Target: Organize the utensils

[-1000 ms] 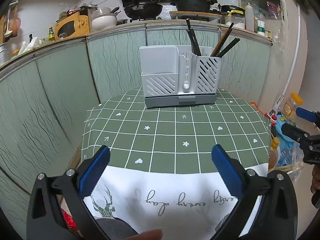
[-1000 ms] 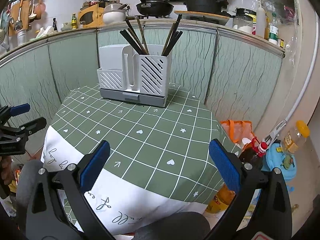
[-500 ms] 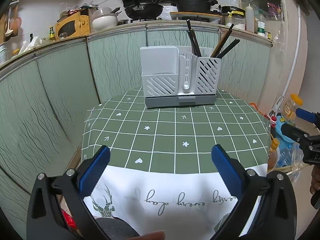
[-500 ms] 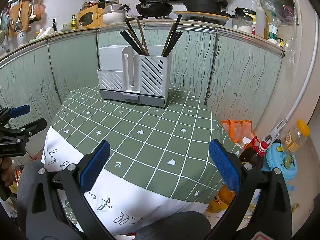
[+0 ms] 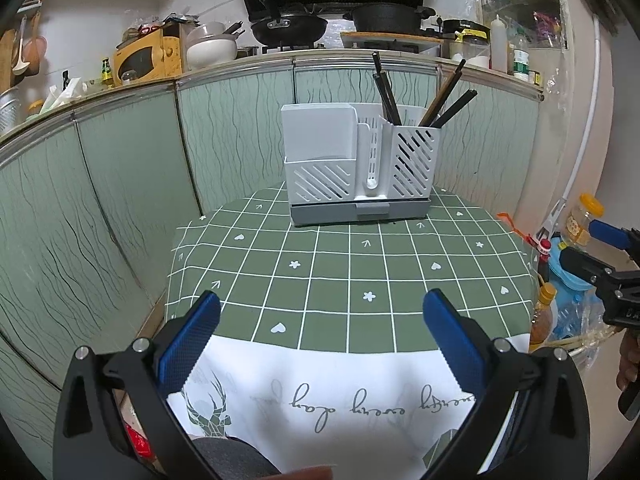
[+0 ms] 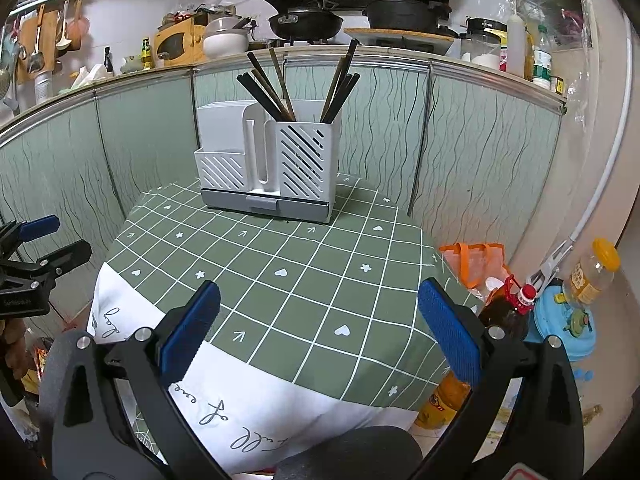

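Observation:
A white slotted utensil holder (image 5: 358, 168) on a grey base stands at the far side of the green checked tablecloth (image 5: 340, 276); it also shows in the right wrist view (image 6: 268, 168). Several dark chopsticks (image 5: 420, 96) stand in its right compartment, also seen from the right wrist (image 6: 300, 84). My left gripper (image 5: 320, 340) is open and empty at the table's near edge. My right gripper (image 6: 318, 338) is open and empty at the near right corner. Each gripper appears at the edge of the other's view.
Green panelled counter fronts (image 5: 120, 184) wrap around the table's back and left. Bottles, a jar and a blue object (image 6: 564, 320) and an orange bag (image 6: 476, 264) sit on the floor to the right. Pans and a yellow microwave (image 5: 148, 54) sit on the counter.

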The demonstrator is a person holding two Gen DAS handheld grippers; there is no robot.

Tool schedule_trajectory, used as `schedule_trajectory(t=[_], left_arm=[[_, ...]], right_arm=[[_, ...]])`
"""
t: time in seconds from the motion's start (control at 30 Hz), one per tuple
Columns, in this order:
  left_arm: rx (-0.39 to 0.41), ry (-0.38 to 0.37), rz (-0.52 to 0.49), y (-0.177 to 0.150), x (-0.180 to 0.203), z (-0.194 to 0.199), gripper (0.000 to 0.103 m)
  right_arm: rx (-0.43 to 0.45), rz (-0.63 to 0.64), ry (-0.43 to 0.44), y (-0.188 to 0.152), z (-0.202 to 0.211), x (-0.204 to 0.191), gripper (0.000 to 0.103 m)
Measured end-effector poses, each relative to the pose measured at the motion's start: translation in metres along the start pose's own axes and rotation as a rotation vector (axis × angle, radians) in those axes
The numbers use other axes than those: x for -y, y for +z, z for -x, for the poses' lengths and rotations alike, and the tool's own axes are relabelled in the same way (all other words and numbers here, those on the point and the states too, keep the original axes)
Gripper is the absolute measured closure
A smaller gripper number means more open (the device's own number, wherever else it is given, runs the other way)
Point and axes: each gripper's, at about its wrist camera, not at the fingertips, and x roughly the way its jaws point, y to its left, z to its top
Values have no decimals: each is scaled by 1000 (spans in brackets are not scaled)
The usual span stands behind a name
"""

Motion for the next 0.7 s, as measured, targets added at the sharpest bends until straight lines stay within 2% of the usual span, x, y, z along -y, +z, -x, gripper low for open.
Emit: schedule_trajectory(t=[0.7], left_arm=[[-7, -8, 5, 1, -1, 1, 4]], right_arm=[[2, -4, 2, 1, 1, 0, 8]])
